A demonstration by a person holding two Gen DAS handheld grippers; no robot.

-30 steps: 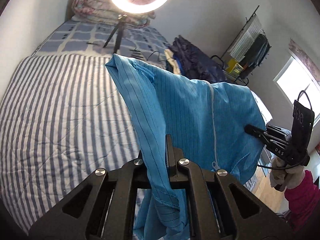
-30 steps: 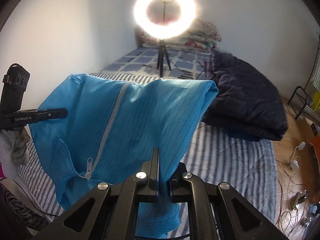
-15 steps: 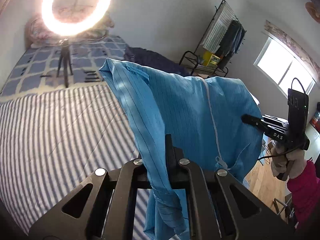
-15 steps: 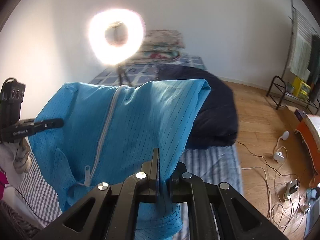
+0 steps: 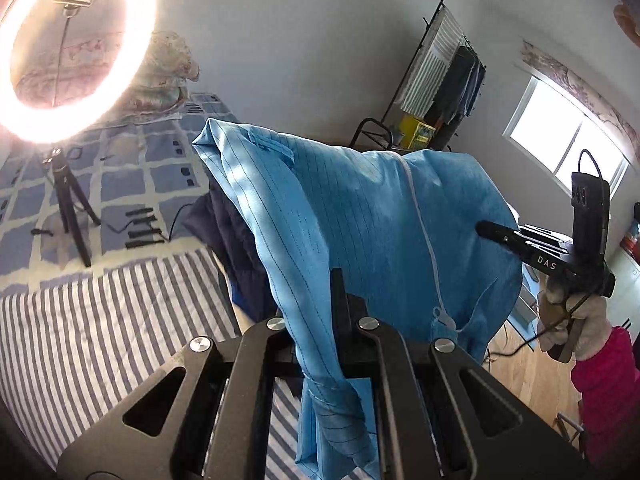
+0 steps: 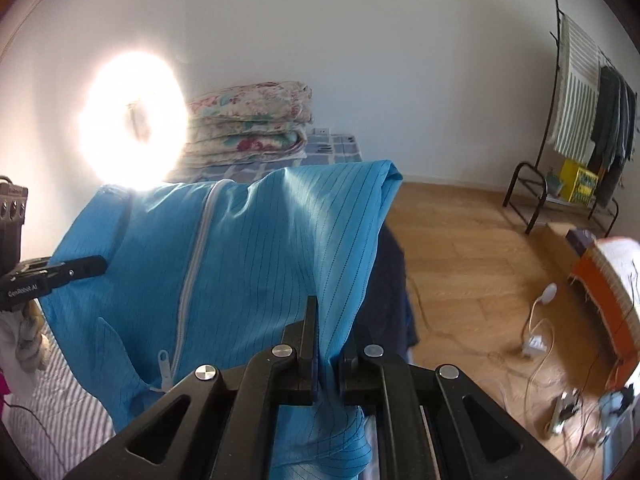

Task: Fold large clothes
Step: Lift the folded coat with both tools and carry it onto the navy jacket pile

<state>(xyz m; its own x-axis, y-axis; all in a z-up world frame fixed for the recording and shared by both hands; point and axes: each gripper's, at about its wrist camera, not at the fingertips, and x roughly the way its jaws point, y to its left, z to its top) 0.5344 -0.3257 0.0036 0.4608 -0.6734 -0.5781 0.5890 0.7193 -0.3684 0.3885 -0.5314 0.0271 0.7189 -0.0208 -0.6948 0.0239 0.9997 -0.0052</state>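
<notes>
A large blue zip-front garment (image 5: 360,216) with thin dark stripes hangs in the air, stretched between both grippers. My left gripper (image 5: 334,320) is shut on one edge of it; cloth drapes over its jaws. My right gripper (image 6: 320,340) is shut on the opposite edge of the garment (image 6: 240,264). The right gripper also shows in the left wrist view (image 5: 486,230), and the left gripper shows in the right wrist view (image 6: 98,264). The white zip (image 6: 188,280) runs down the middle.
A striped bed (image 5: 80,340) lies below on the left. A lit ring light on a tripod (image 5: 68,208) stands on the bed. A dark jacket (image 5: 236,248) lies behind the garment. A clothes rack (image 6: 580,120) stands by the wall; cables (image 6: 536,344) lie on the wooden floor.
Both grippers have swung to the right with the garment still stretched between them. The views now show more of the floor and rack and less of the bed.
</notes>
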